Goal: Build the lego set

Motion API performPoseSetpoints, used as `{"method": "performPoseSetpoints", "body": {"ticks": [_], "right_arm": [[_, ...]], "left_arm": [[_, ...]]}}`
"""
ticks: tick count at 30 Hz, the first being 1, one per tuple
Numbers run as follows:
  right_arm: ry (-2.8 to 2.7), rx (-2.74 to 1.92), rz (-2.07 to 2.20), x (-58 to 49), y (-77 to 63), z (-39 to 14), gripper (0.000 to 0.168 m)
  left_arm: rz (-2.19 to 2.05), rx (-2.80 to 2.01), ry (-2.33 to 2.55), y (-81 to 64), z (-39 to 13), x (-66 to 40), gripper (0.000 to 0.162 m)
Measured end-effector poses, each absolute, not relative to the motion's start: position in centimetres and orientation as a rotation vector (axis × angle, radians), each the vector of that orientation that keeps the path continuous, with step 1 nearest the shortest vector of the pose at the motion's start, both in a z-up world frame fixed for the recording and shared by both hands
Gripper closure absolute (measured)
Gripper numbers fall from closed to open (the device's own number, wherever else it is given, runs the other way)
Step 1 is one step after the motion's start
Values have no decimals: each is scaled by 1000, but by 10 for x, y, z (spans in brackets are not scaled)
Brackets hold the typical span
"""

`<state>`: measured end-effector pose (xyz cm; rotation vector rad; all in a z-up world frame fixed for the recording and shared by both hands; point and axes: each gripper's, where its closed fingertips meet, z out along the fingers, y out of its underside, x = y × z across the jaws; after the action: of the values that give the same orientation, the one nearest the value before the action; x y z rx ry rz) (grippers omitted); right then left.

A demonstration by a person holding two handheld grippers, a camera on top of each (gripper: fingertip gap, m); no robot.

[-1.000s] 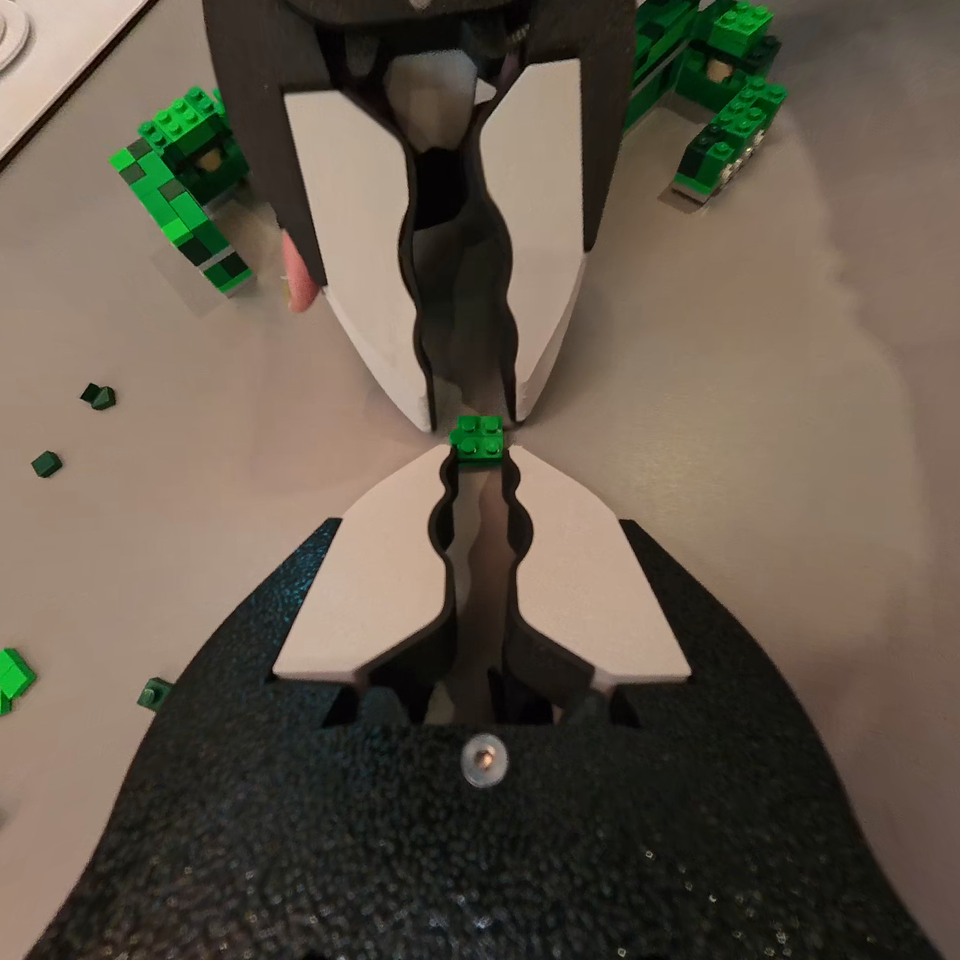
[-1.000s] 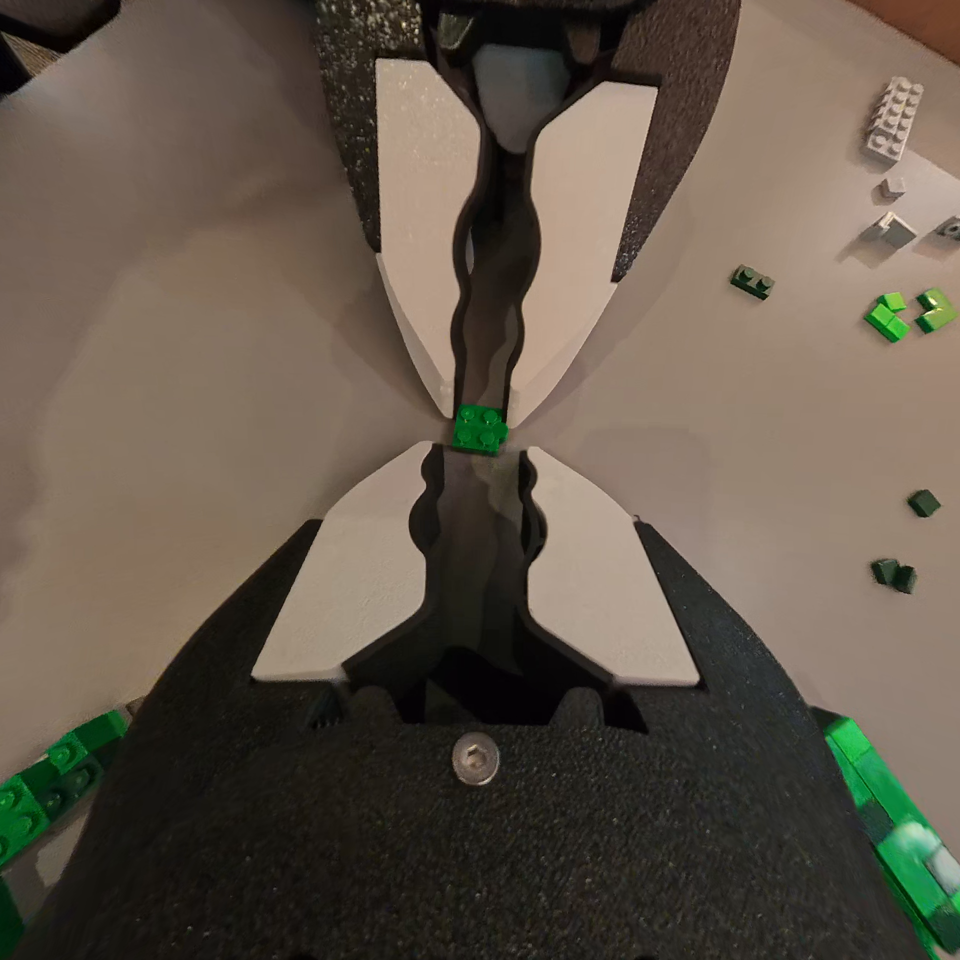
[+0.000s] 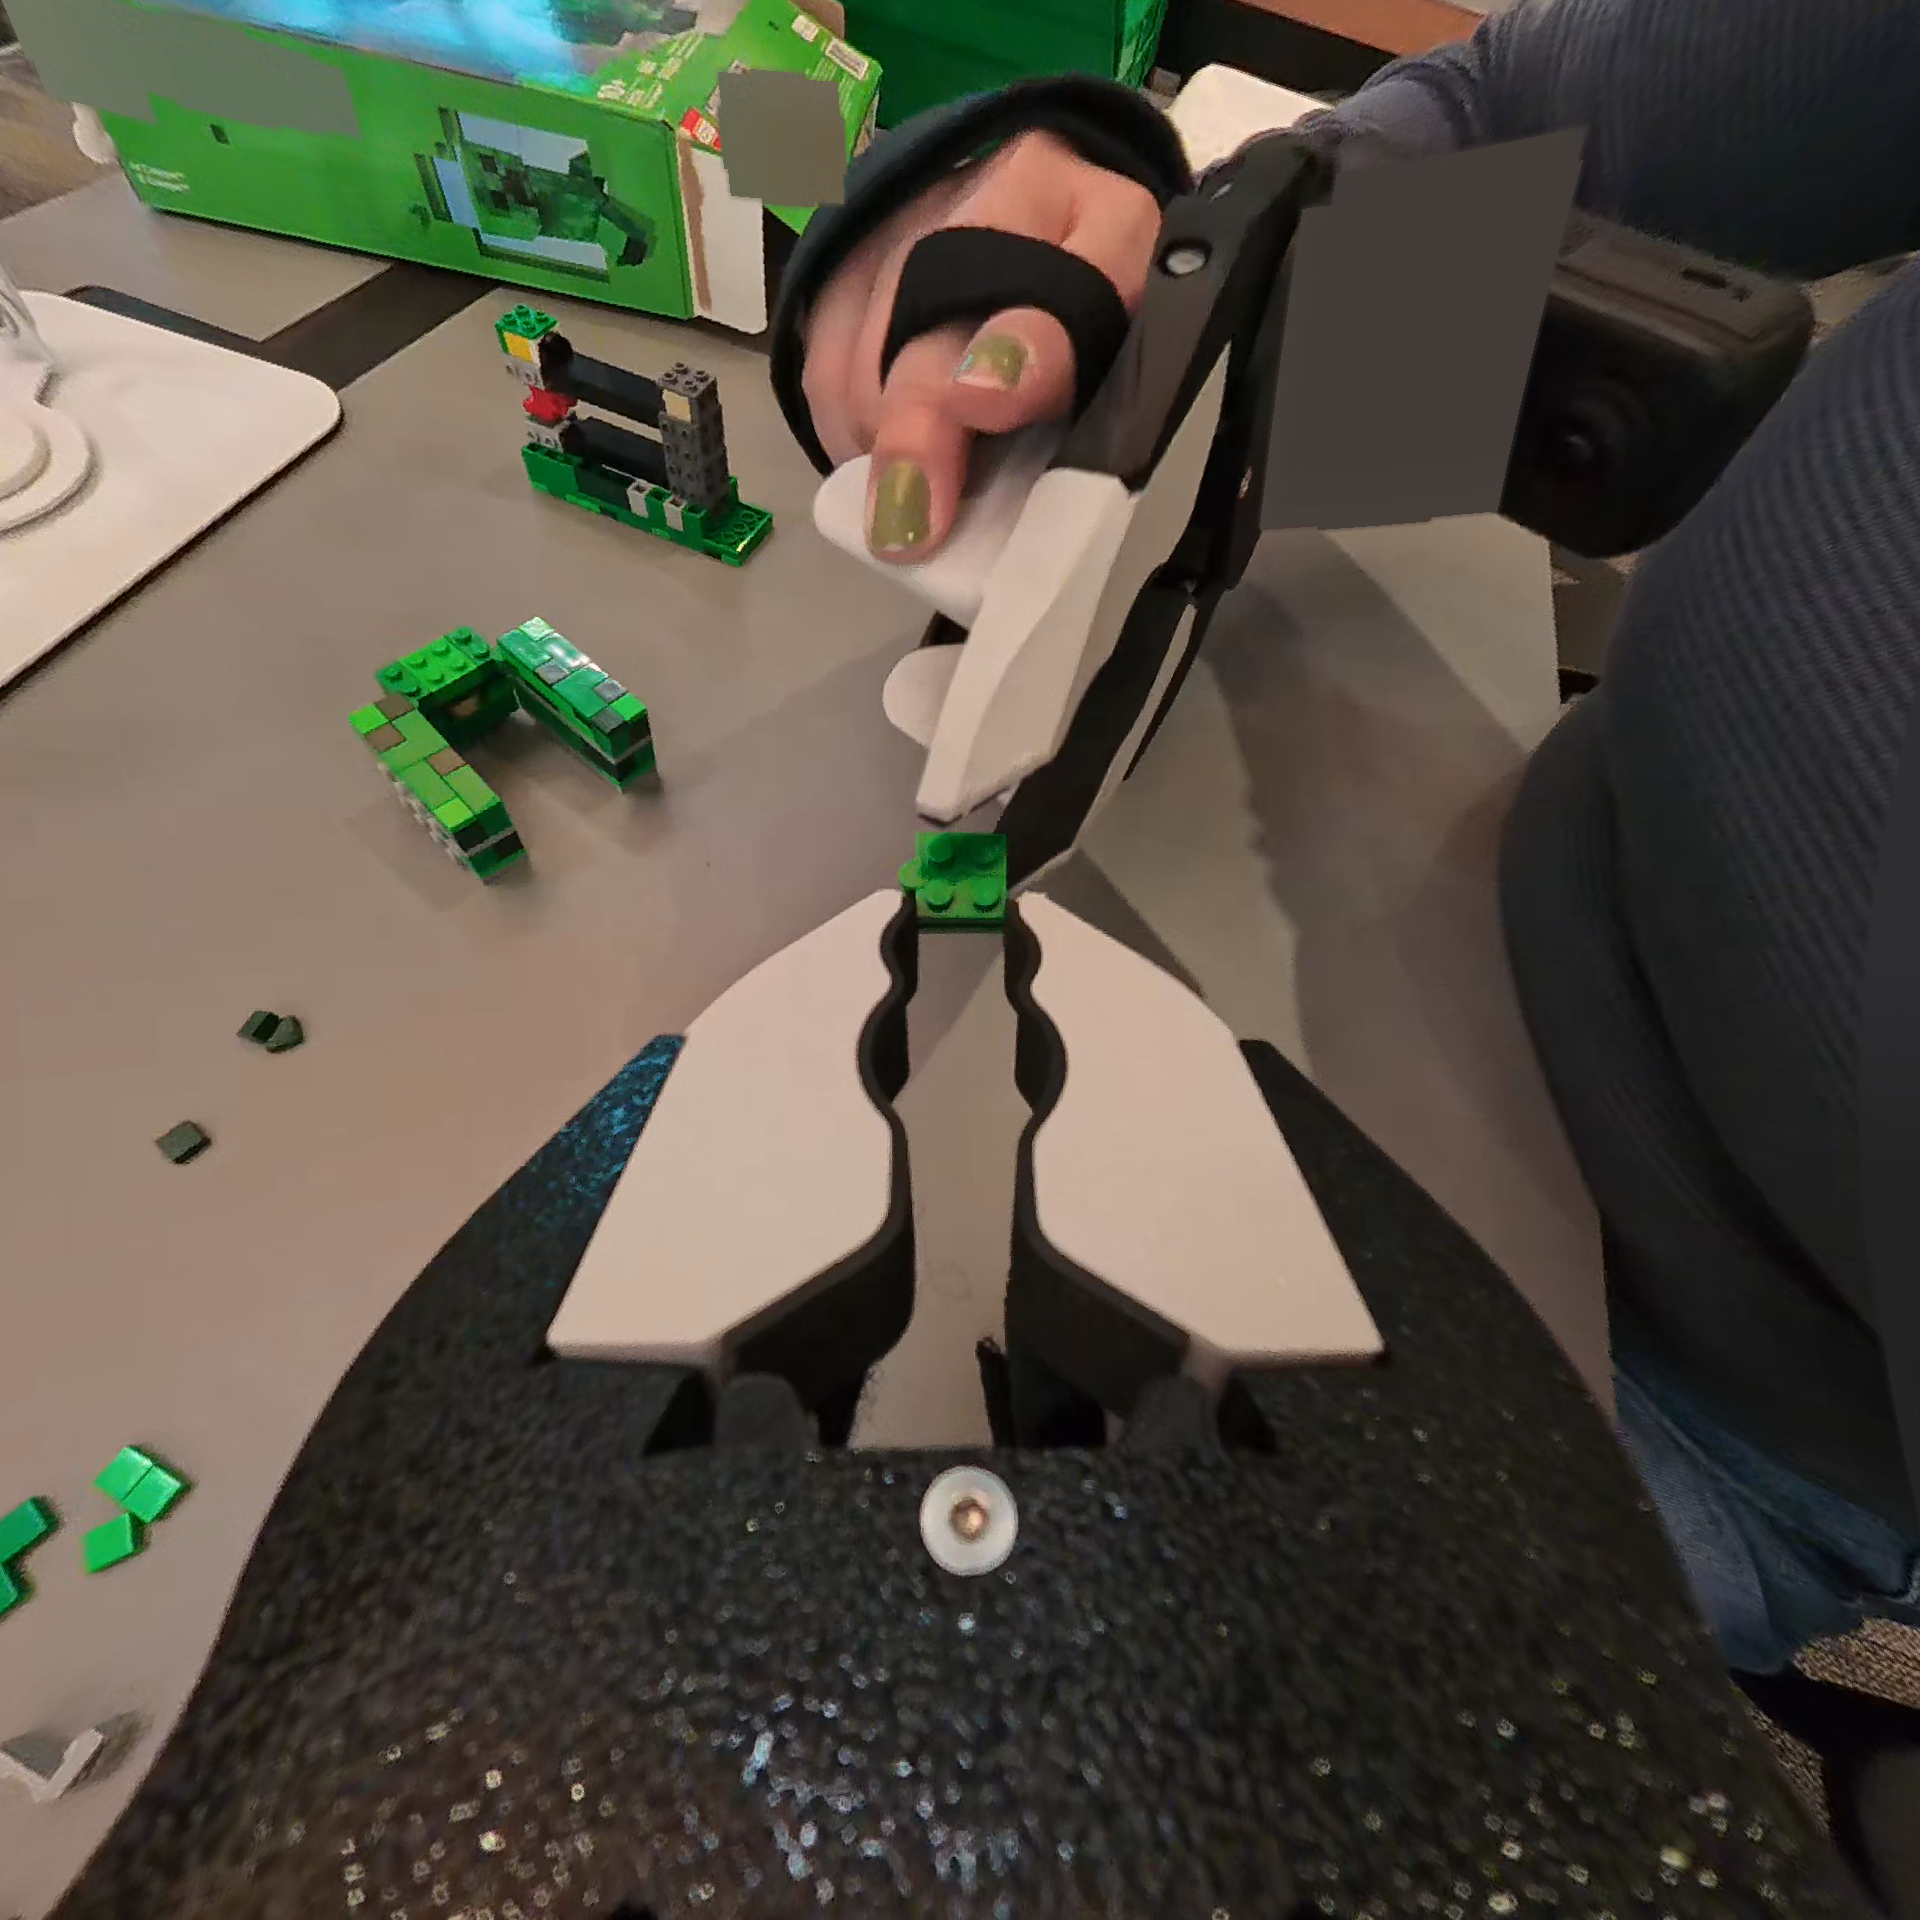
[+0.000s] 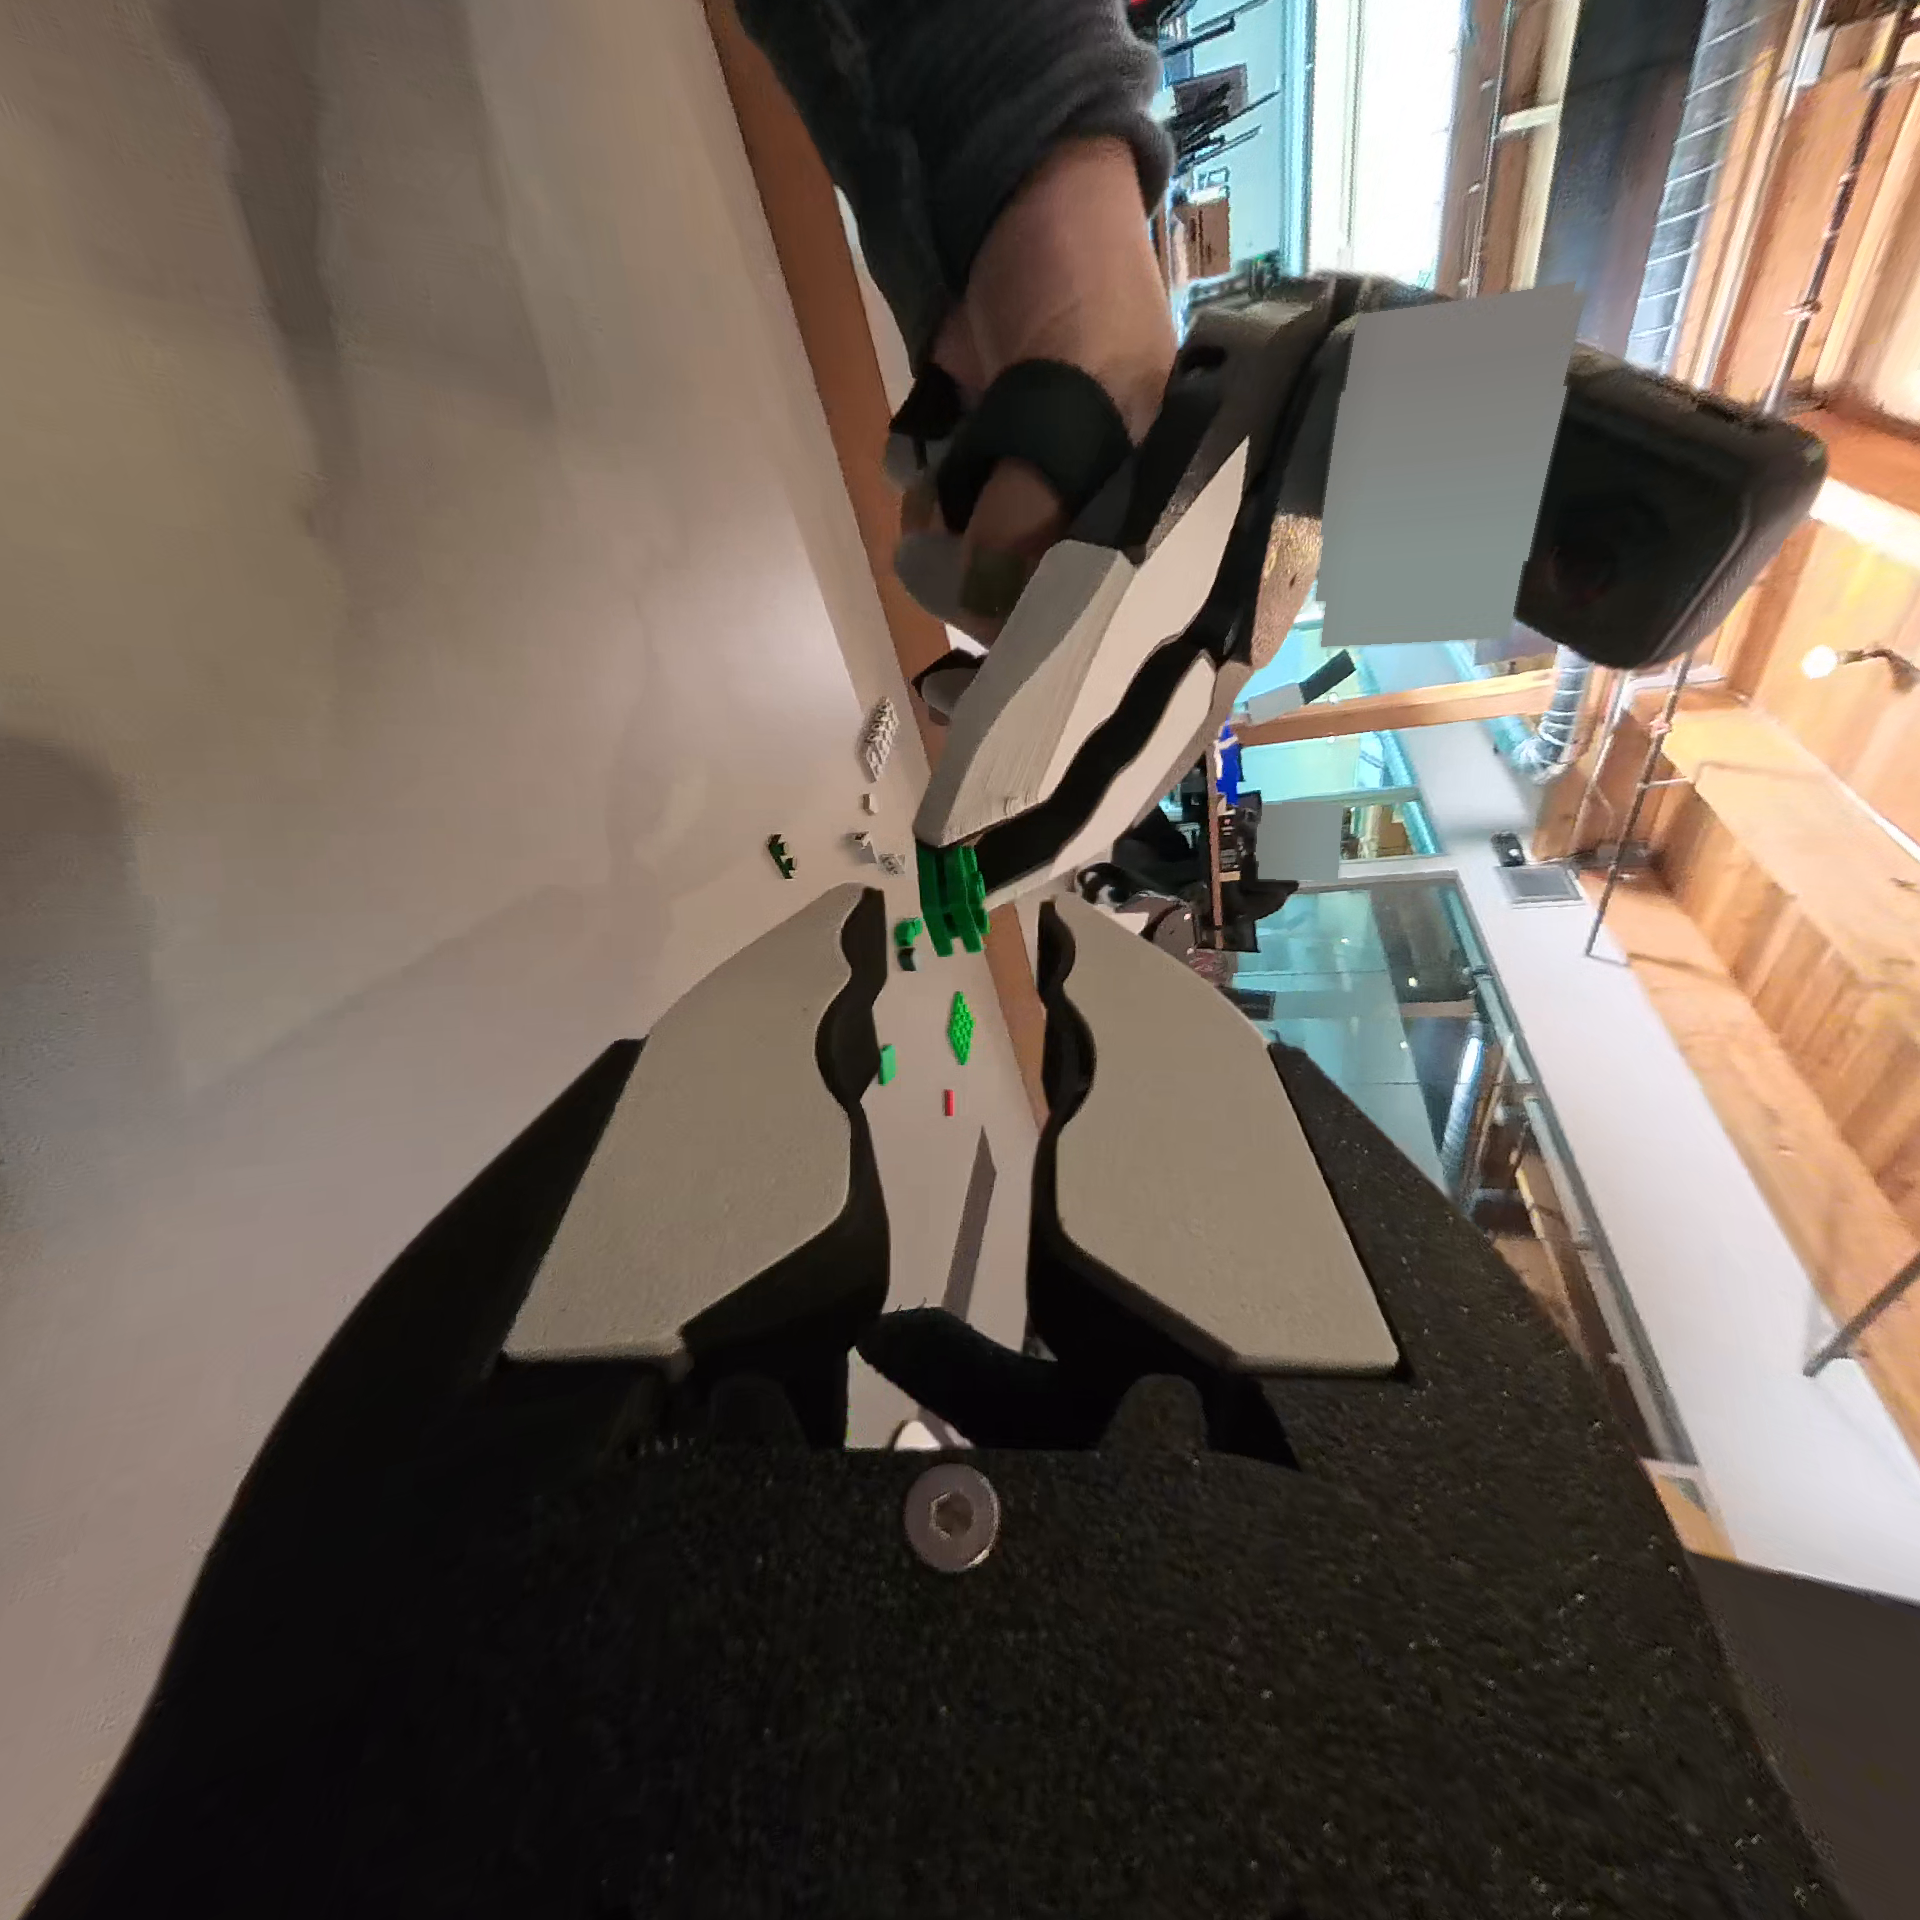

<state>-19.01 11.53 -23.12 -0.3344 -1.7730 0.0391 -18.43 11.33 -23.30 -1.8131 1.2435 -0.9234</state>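
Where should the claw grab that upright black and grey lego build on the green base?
Probably the grey tower at one end, from above, pinching its two flat sides. It stands upright on the green base, clear overhead, while the black bars beside it leave gaps.

Wrist cams face-to-face (right one rolled), sharing green plates (image 3: pixel 958 881)

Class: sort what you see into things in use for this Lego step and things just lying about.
In use: left gripper, right gripper, small green plates.

Lying about: green box, black-and-grey build, green curved build, loose dark-green bits.
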Motion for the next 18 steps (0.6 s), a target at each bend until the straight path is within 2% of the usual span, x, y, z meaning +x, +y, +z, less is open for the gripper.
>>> {"method": "performPoseSetpoints", "body": {"ticks": [1,5,11,14,18], "right_arm": [[-1767,-322,32,-191,114,-230,143],[-1764,-271,16,-192,110,-230,158],[-1760,-354,127,-188,108,-219,159],[-1769,-482,288,-184,106,-210,159],[-1789,-633,479,-181,103,-202,159]], "left_arm": [[-933,-1810,1244,112,-232,-183,147],[-963,-1798,1250,110,-229,-180,147],[-968,-1712,1236,106,-219,-177,145],[-702,-1555,1261,111,-211,-180,134],[-374,-1308,1286,107,-195,-177,134]]}}
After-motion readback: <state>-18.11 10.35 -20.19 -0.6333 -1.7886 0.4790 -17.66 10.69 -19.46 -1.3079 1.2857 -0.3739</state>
